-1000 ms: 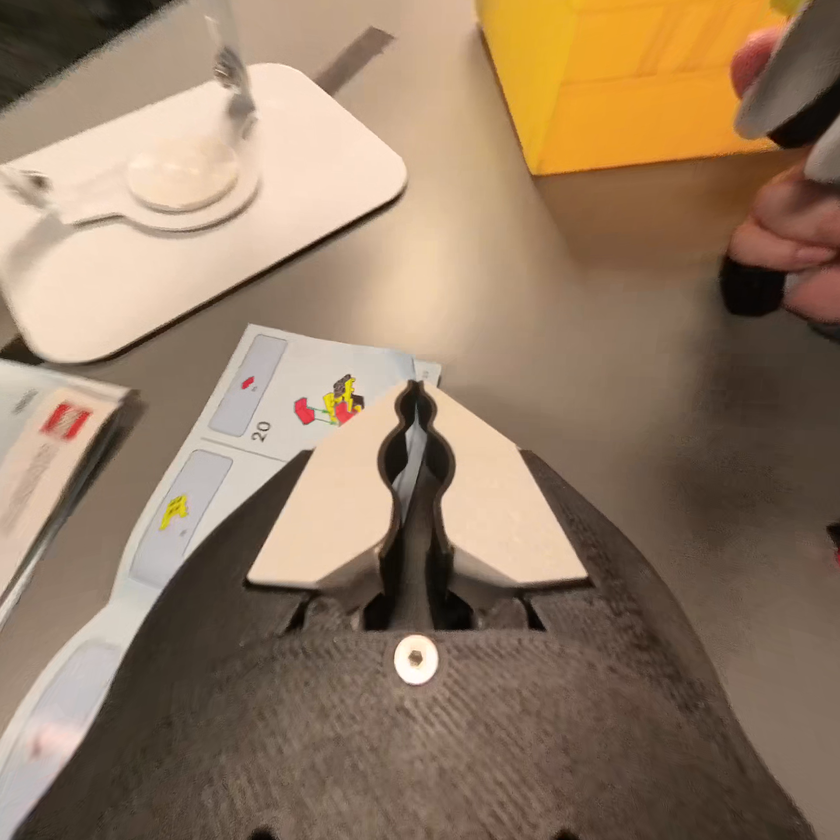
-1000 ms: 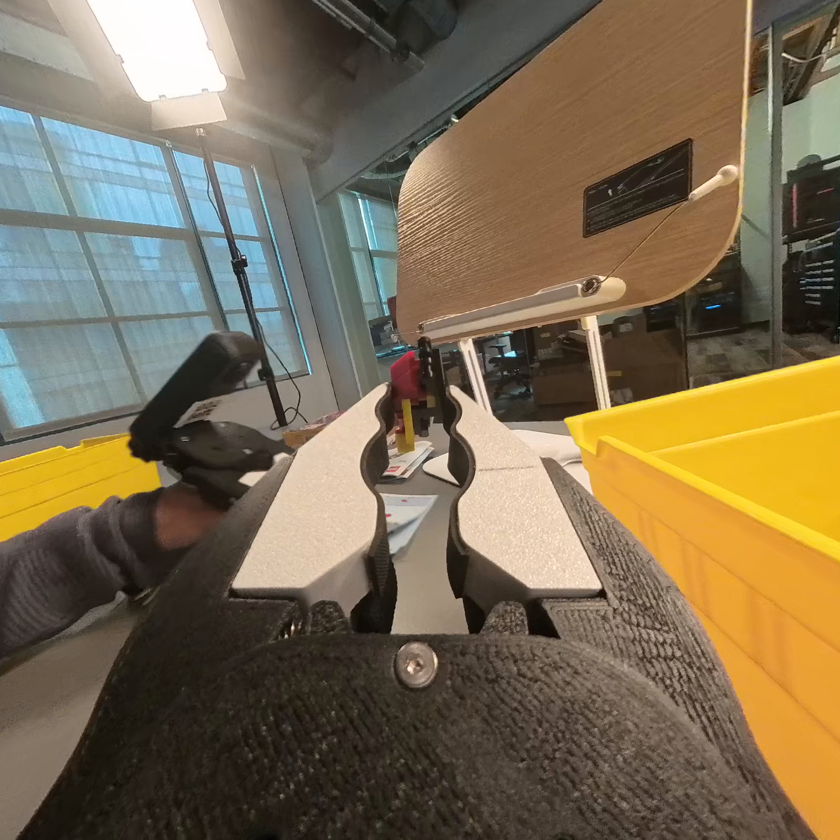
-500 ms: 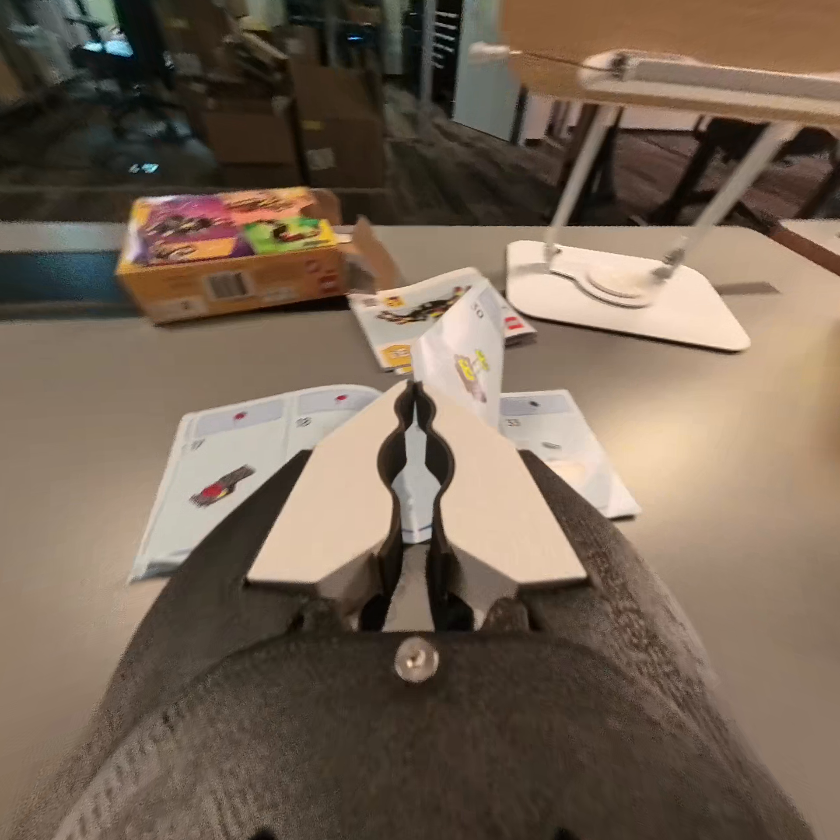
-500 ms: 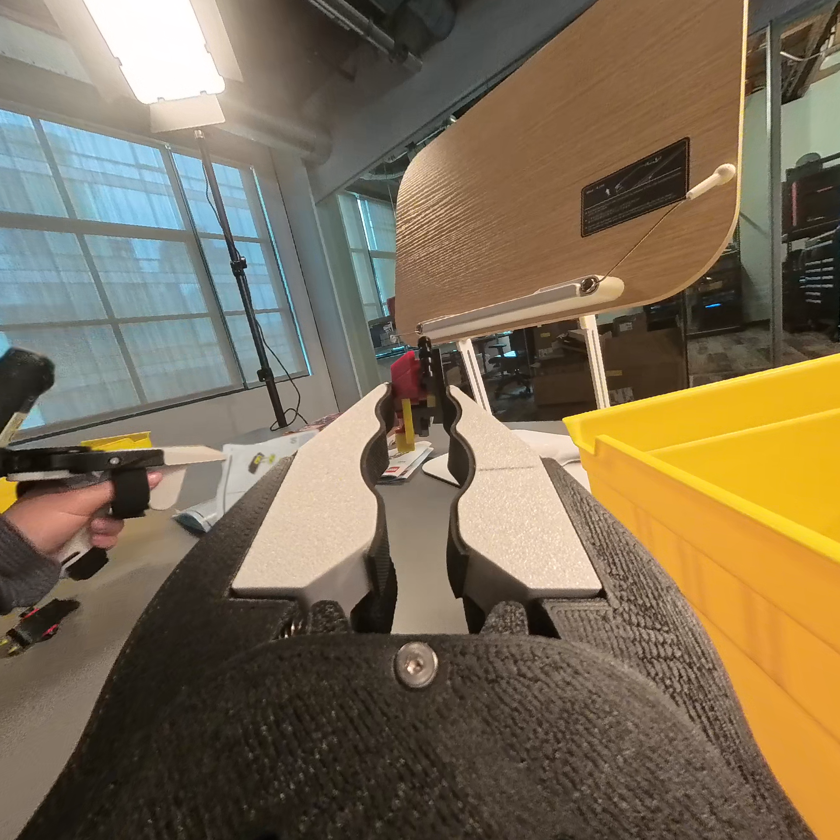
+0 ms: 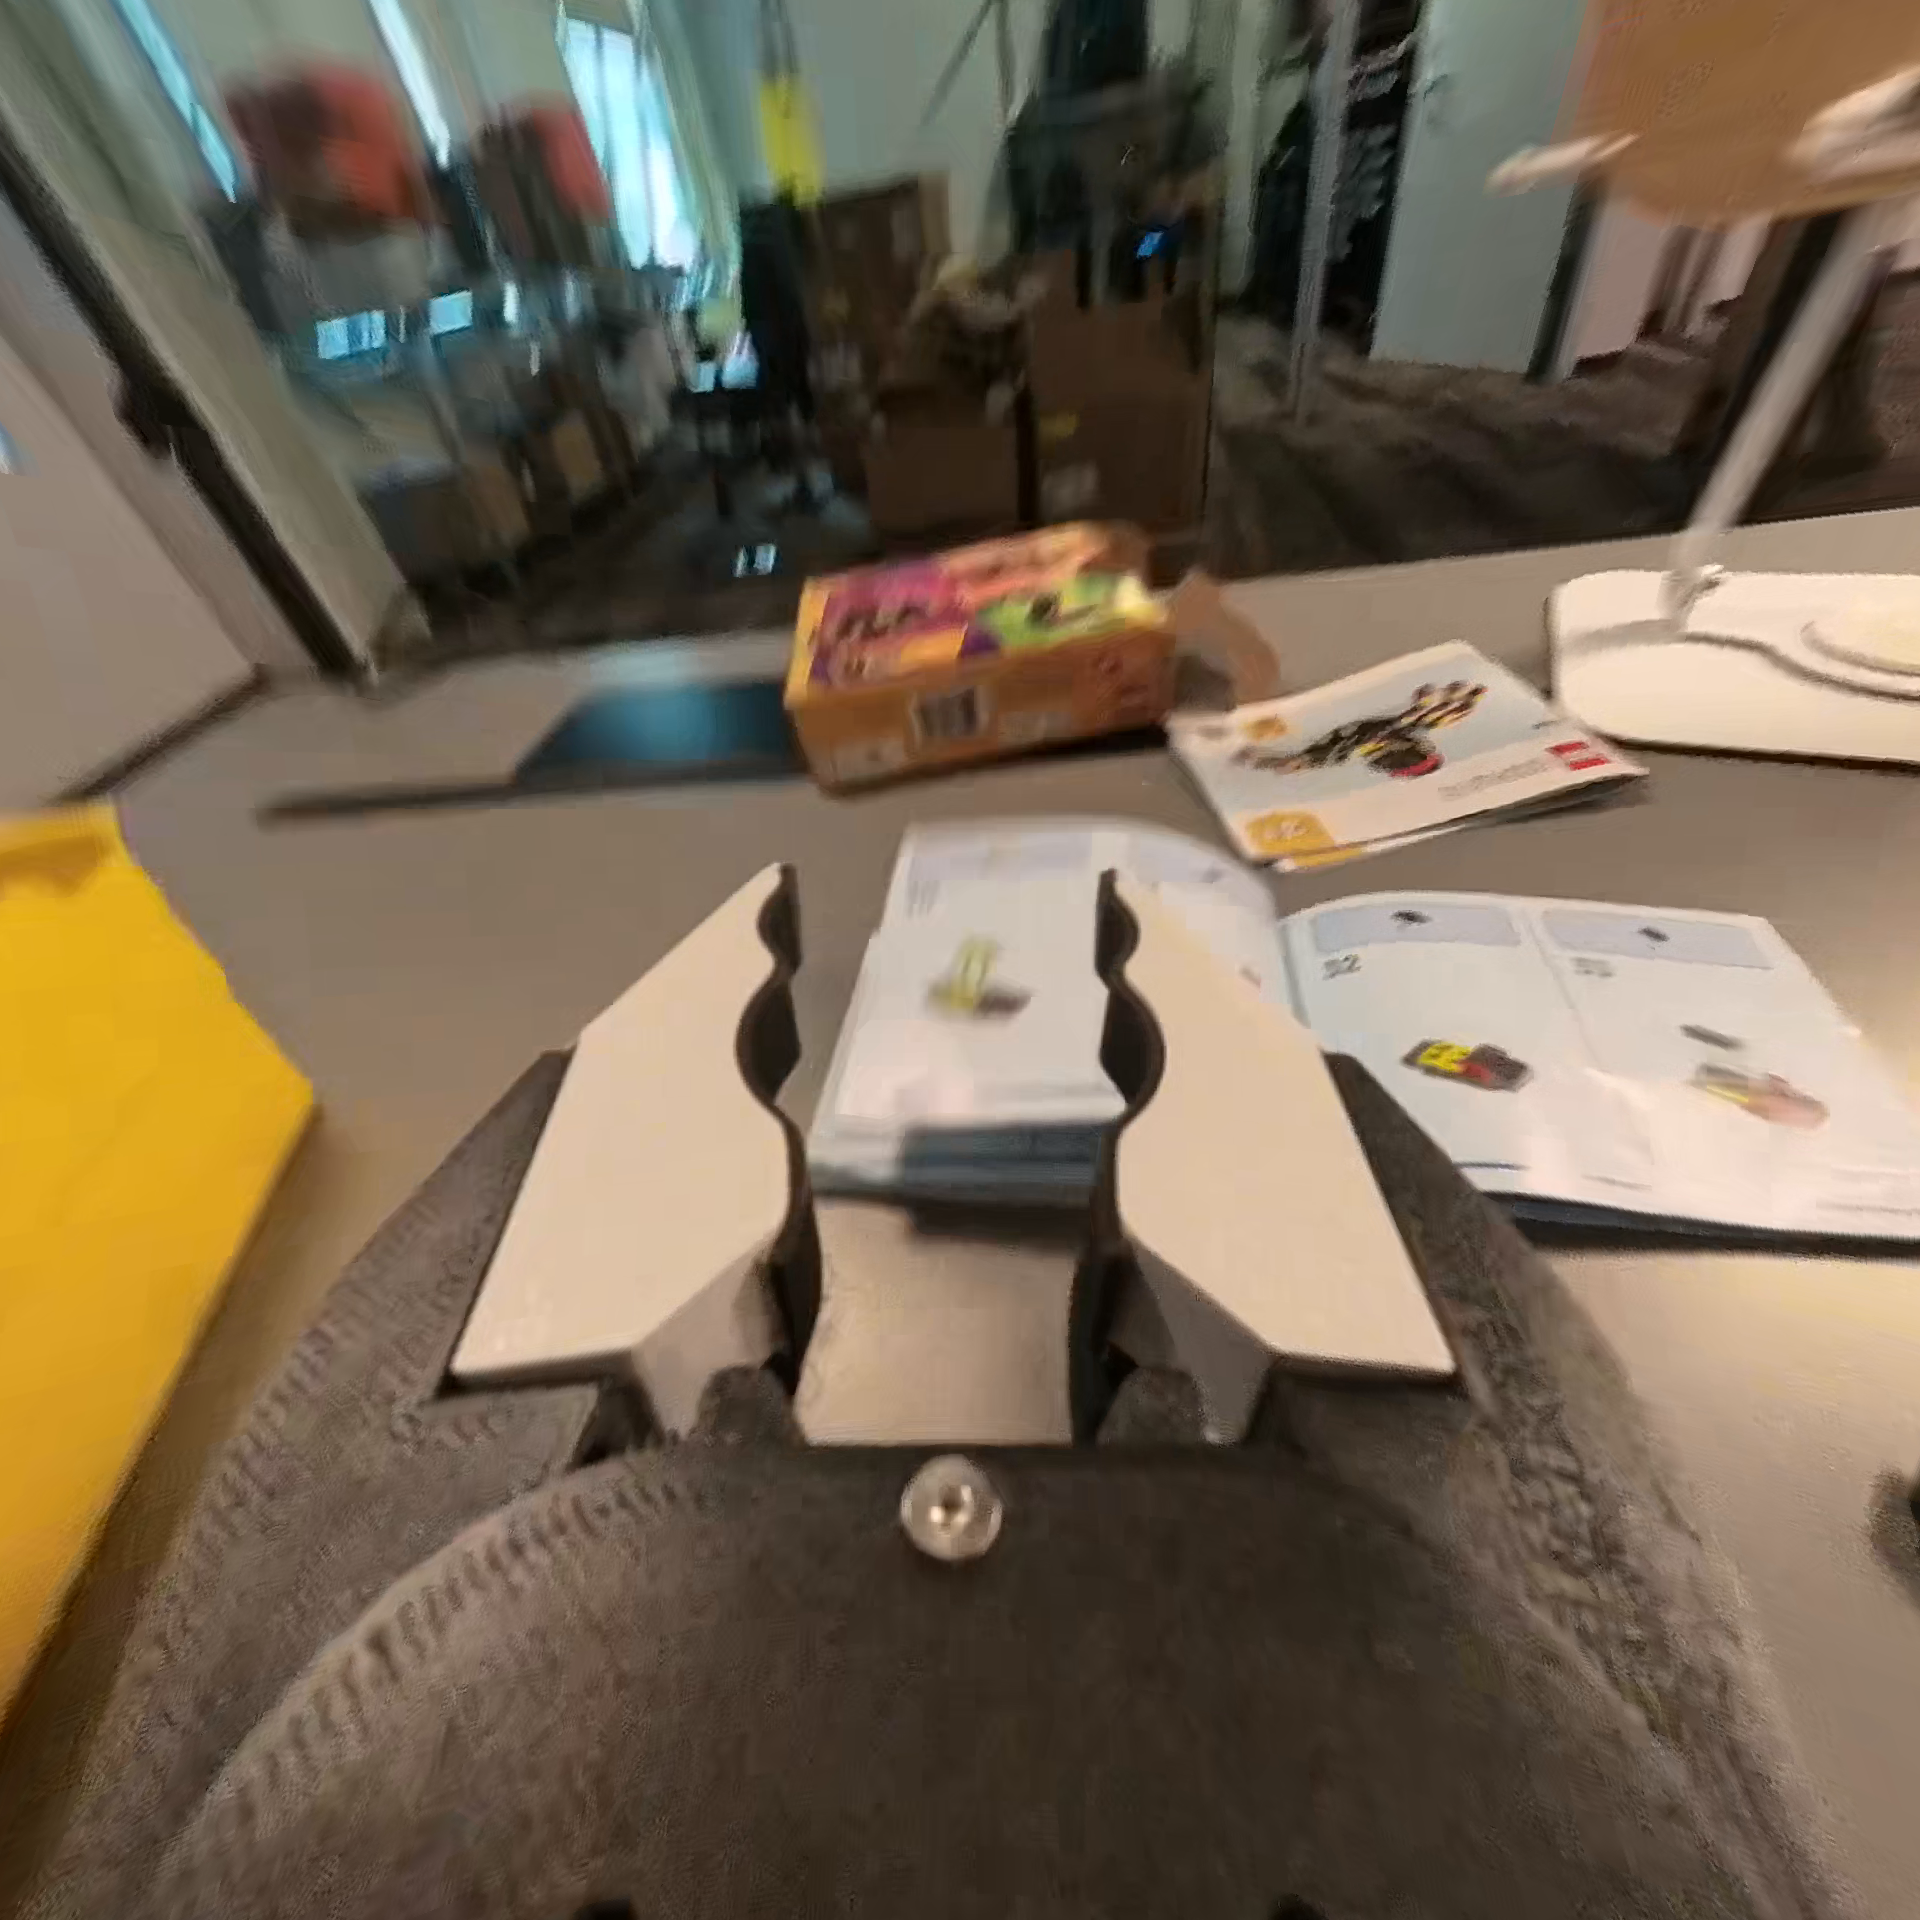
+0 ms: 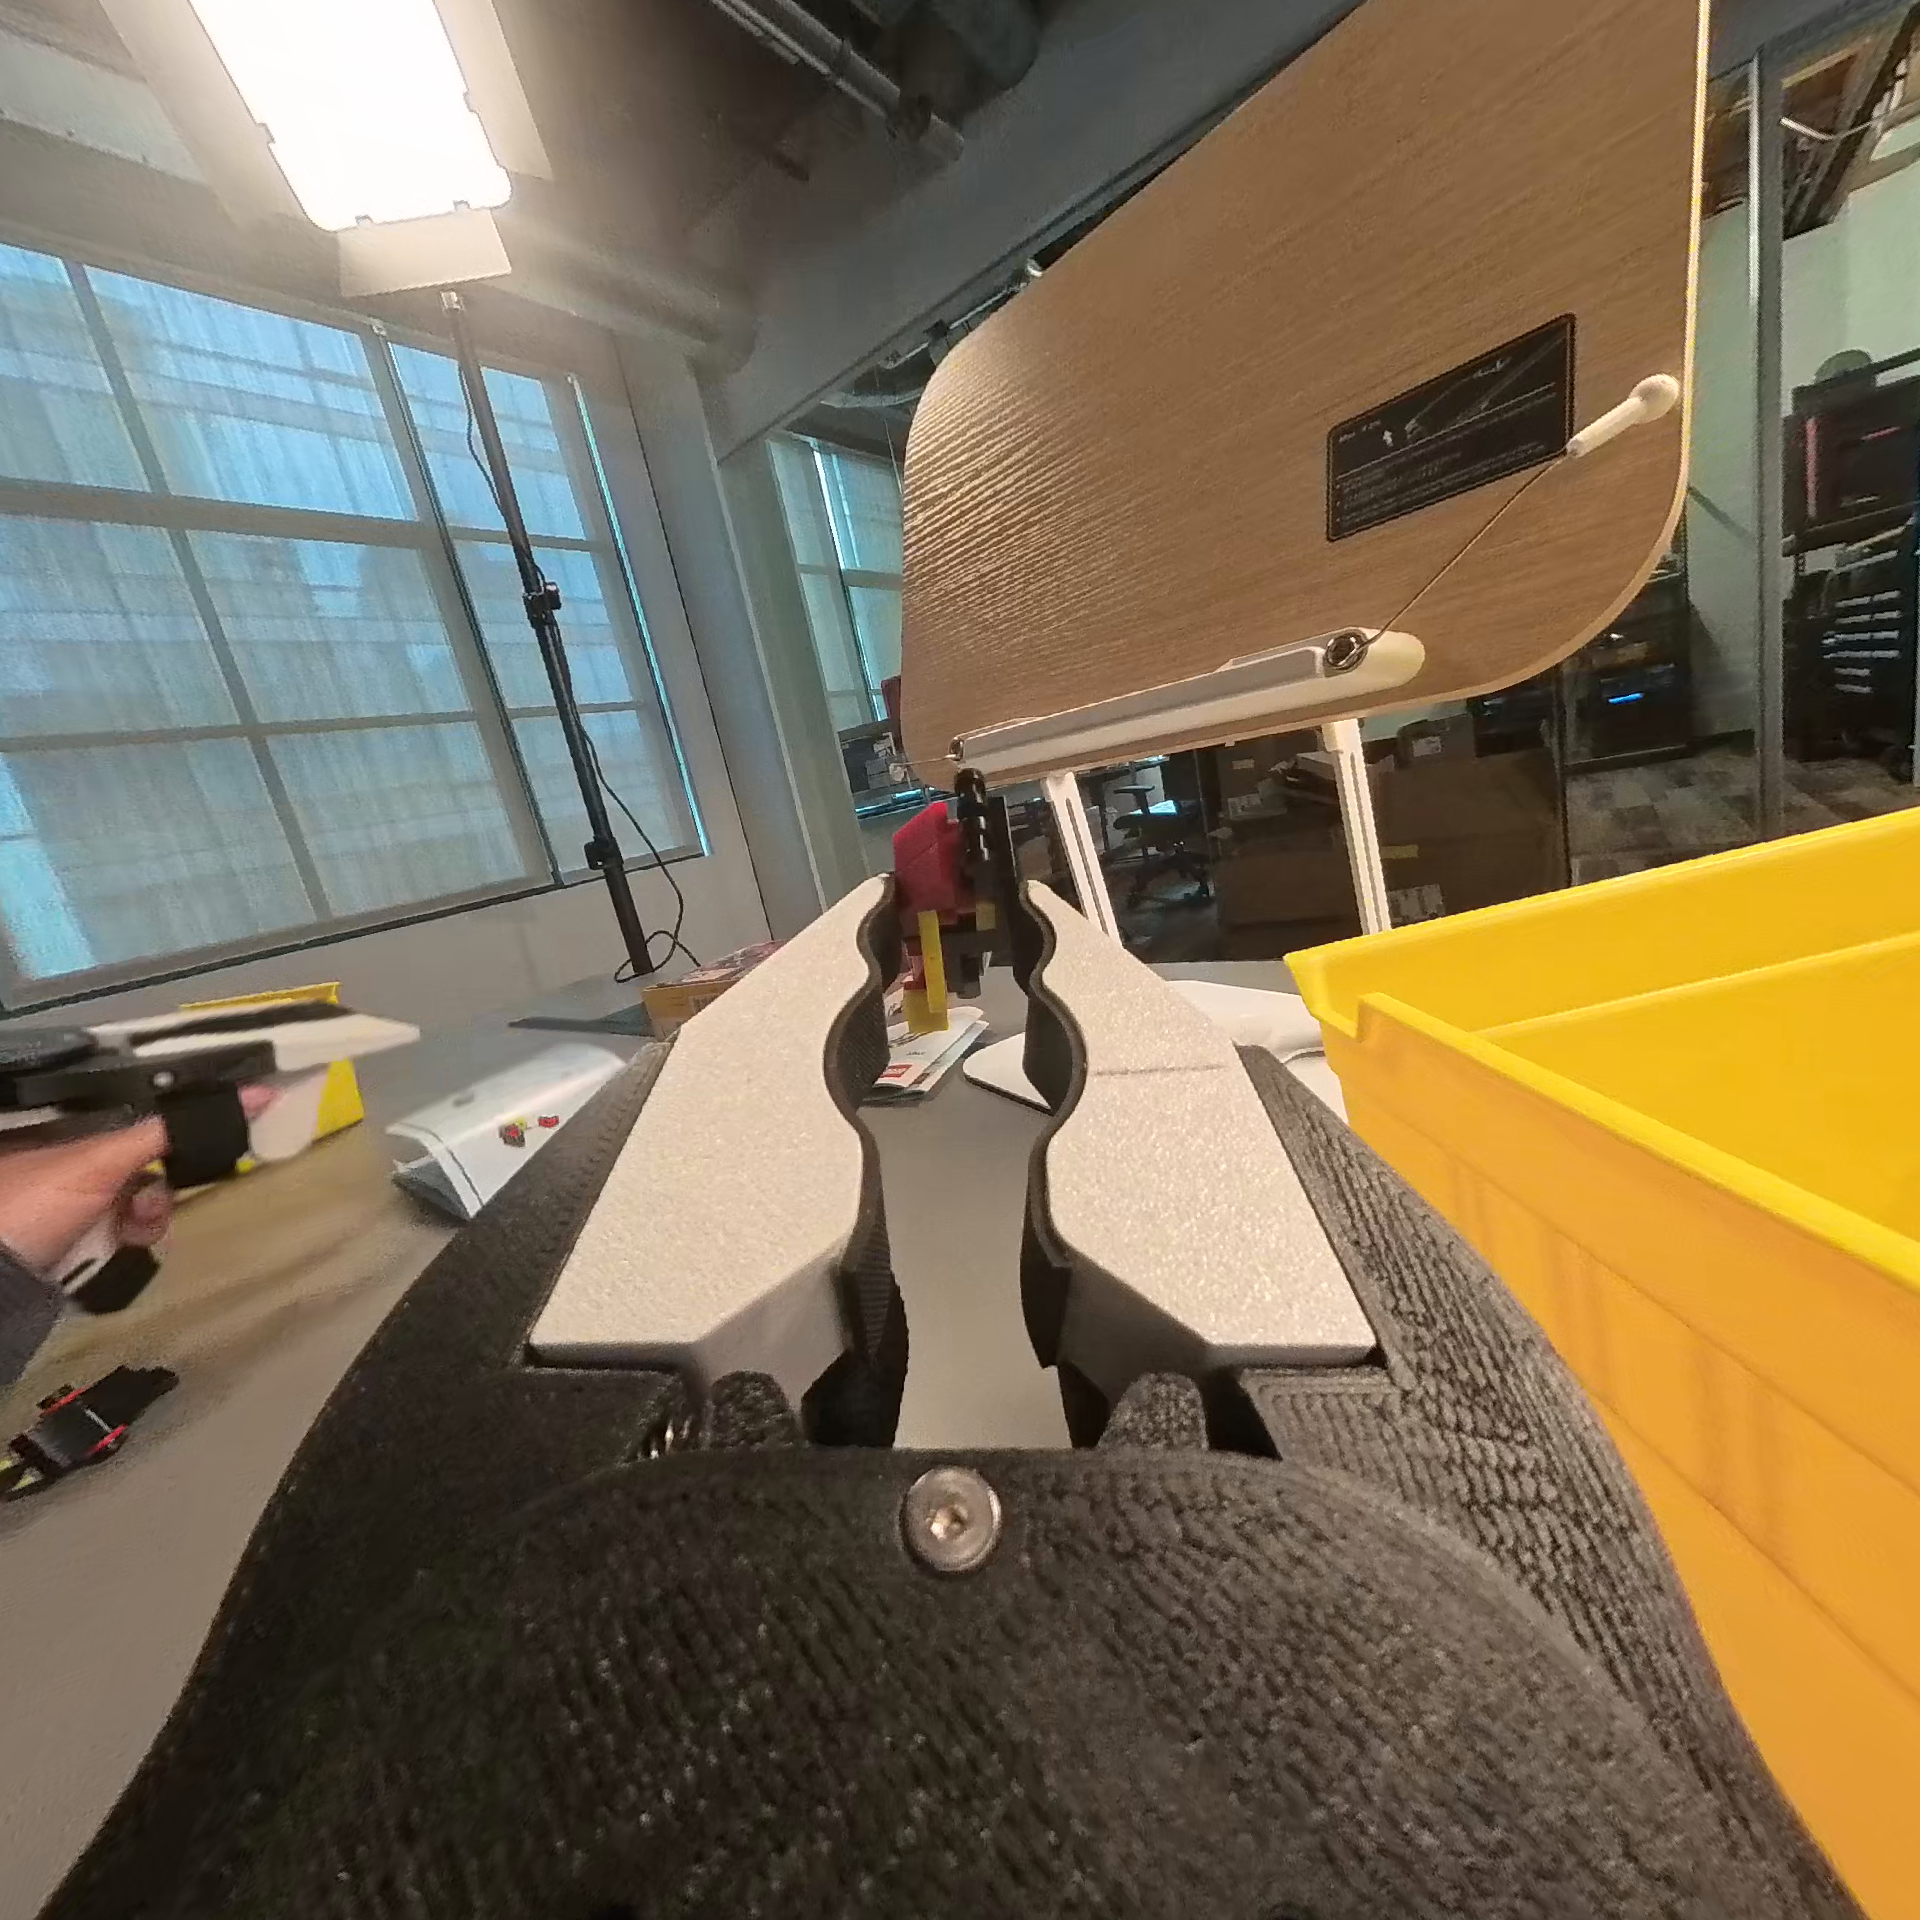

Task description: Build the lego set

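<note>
My left gripper [image 5: 943,914] hangs wide and empty over the open instruction booklet [image 5: 1351,1039] — laid flat for reading the next step. My right gripper [image 6: 956,914] pinches the part-built lego model [image 6: 940,894] aloft, clear of the yellow bin [image 6: 1621,1091].

Open instruction booklet [image 5: 1558,1039]: printed step numbers.
Closed booklet [image 5: 1403,758]: red logo square, small print.
Set box [image 5: 977,655]: barcode.
Wooden board [image 6: 1299,416]: black printed sticker [image 6: 1449,428].
</note>
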A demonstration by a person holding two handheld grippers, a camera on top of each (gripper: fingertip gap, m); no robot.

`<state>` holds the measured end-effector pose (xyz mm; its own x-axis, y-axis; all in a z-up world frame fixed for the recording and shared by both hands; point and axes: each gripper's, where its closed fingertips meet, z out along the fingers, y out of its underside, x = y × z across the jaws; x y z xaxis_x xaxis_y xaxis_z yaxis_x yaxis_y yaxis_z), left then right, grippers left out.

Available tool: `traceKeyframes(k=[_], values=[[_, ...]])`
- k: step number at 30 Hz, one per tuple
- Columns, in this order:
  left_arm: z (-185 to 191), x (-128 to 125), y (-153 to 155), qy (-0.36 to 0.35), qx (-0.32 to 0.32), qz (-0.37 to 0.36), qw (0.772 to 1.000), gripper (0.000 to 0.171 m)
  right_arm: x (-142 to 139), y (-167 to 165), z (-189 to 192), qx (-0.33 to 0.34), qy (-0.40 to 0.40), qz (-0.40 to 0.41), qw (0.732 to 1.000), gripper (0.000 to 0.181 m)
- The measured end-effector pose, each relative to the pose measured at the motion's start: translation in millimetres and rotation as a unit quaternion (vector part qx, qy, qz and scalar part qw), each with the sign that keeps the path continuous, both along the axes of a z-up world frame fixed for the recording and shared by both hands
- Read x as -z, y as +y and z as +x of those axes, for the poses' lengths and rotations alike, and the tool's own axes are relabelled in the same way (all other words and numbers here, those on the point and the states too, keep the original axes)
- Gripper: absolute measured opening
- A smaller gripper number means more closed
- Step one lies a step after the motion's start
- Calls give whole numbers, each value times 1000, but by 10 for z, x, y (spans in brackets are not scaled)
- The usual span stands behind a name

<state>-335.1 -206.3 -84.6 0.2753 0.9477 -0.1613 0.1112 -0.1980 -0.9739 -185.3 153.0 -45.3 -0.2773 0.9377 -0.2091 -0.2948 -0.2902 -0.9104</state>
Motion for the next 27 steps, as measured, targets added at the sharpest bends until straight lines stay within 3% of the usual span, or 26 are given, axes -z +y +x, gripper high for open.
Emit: traceKeyframes(k=[2, 4, 7, 10, 12, 21, 27], values=[[126, -183, 318, 50, 79, -39, 995, 56, 0, 0, 0, 0, 0, 0, 1000, 19], [343, -144, 815, 56, 213, -98, 970, 52, 0, 4, -2, 0, 0, -1, 1000, 19], [678, 363, 1327, -12, 382, -234, 894, 52, 2, 2, -6, -2, -1, -2, 1000, 19], [743, 767, 1457, -52, 430, -328, 840, 53, 3, -1, -5, -2, -1, -2, 1000, 19], [730, 853, 1535, -62, 446, -320, 834, 42, 4, -2, -6, -3, -2, -2, 1000, 19], [737, 893, 1582, -109, 483, -283, 821, 35, 13, -21, -21, -8, -5, -2, 1000, 19], [735, 923, 1600, -144, 493, -258, 818, 21, 13, -29, -20, -10, -5, -1, 1000, 19]])
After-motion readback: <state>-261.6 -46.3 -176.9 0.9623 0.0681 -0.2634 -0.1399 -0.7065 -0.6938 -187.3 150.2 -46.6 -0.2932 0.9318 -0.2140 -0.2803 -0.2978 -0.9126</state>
